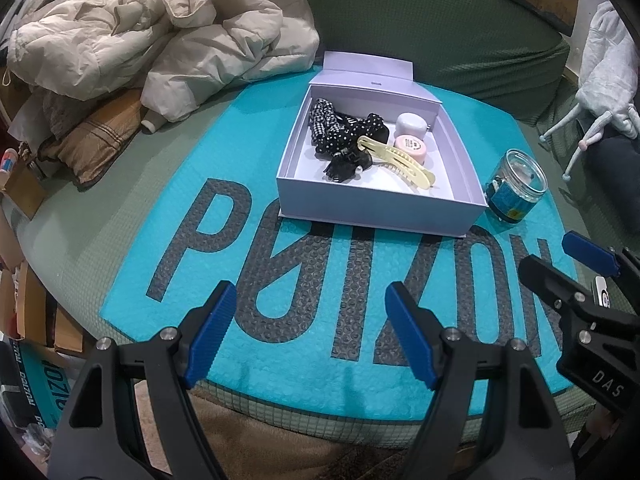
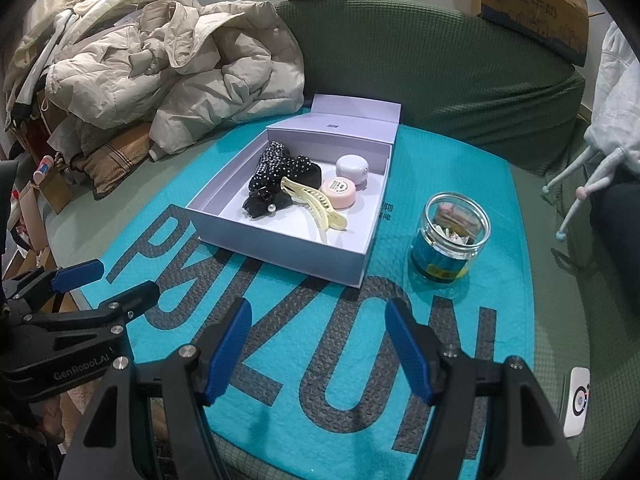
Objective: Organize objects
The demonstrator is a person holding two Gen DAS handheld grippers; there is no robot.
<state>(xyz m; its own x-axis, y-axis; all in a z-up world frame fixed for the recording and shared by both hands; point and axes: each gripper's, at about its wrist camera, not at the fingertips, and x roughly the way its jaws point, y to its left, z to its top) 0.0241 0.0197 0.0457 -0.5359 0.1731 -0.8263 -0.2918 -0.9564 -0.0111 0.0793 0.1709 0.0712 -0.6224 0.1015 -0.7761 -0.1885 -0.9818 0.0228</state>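
Observation:
An open lavender box (image 1: 376,208) (image 2: 280,246) sits on a teal padded mailer (image 1: 280,272) (image 2: 360,340). Inside lie black polka-dot scrunchies (image 1: 344,128) (image 2: 280,166), a black bow clip (image 1: 344,166) (image 2: 264,202), a yellow hair claw (image 1: 400,158) (image 2: 316,204), a pink round case (image 1: 410,147) (image 2: 340,192) and a white round case (image 1: 411,123) (image 2: 352,166). A clear jar (image 1: 514,186) (image 2: 450,236) with small items stands right of the box. My left gripper (image 1: 308,336) and my right gripper (image 2: 318,354) are open and empty, short of the box.
A beige puffer jacket (image 1: 160,32) (image 2: 180,64) is piled at the left on the green sofa (image 1: 440,28) (image 2: 440,60). A cardboard box (image 2: 532,4) sits on the sofa back. A small white device (image 2: 576,402) lies at the right.

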